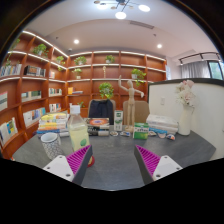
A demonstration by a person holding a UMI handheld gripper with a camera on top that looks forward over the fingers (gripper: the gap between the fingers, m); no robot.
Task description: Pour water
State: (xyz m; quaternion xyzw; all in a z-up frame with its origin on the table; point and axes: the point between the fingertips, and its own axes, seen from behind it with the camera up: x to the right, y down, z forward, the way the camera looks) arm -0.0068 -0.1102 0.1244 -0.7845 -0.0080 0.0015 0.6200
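Two fingers of the hand-held gripper (112, 163) stand wide apart, holding nothing. Far left on the surface (115, 160), a yellow bottle (77, 128) stands upright; its label is unreadable.

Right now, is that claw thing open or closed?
Open. The gripper holds nothing: its two pink pads stand apart with bare grey table between them. The yellow bottle stands upright beyond them.
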